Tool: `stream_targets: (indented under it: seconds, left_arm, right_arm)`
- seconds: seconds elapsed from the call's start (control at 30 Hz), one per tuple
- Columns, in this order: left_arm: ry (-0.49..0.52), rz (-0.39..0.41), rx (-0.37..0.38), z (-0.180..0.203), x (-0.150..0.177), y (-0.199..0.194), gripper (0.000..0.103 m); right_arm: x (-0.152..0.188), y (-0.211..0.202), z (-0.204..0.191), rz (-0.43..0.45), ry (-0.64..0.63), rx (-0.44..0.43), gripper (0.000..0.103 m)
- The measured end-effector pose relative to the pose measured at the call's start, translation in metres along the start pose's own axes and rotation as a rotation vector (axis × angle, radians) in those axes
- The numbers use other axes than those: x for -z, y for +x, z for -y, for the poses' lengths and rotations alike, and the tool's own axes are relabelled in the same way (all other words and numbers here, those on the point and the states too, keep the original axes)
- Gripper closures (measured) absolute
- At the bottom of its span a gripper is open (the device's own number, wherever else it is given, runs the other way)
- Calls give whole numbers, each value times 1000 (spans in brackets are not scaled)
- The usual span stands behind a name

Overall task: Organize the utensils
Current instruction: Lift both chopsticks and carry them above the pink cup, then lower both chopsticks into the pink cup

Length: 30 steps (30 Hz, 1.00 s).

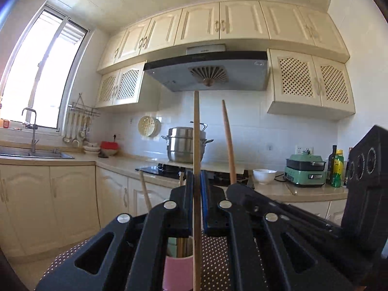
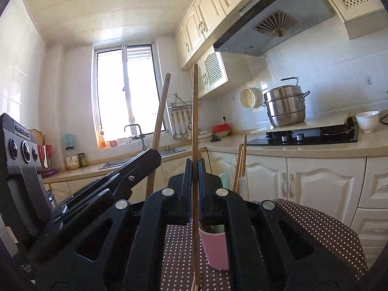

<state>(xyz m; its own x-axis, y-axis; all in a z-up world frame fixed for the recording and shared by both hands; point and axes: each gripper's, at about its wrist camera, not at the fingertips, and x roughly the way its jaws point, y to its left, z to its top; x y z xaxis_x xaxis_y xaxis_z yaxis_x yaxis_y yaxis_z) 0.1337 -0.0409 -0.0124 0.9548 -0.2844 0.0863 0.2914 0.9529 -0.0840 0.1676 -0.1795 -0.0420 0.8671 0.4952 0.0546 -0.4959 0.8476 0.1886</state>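
My left gripper (image 1: 197, 175) is shut on a wooden chopstick (image 1: 196, 126) that stands upright between its pads. To its right, my right gripper (image 1: 238, 189) holds a second chopstick (image 1: 228, 140) that leans slightly left. In the right wrist view, the right gripper (image 2: 194, 163) is shut on its upright chopstick (image 2: 195, 111). The left gripper (image 2: 152, 156) is at the left with its chopstick (image 2: 161, 111) tilted. Below both grippers a pink cup (image 1: 177, 271) (image 2: 214, 249) stands on a brown dotted cloth (image 2: 315, 230). It holds more chopsticks (image 2: 240, 165) and other handles.
Behind runs a kitchen counter with a black hob (image 1: 169, 169), a steel steamer pot (image 1: 184, 145), a white bowl (image 1: 264, 175), a green appliance (image 1: 305, 172) and bottles (image 1: 337, 167). A sink with a tap (image 1: 31, 133) sits under the window.
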Motion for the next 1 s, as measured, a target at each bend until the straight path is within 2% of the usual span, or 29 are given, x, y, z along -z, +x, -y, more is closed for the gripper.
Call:
stream_targets:
  seconds: [0.13, 0.43, 1.0]
  left_arm:
    - [-53, 13, 22, -11, -2, 19, 97]
    - [-179, 12, 17, -45, 12, 68, 97]
    - [-158, 80, -68, -52, 23, 118, 97]
  right_arm:
    - [1, 13, 9, 3, 17, 8, 98]
    - [11, 46, 35, 5, 72, 25, 98]
    - [19, 85, 58, 9, 109, 36, 98]
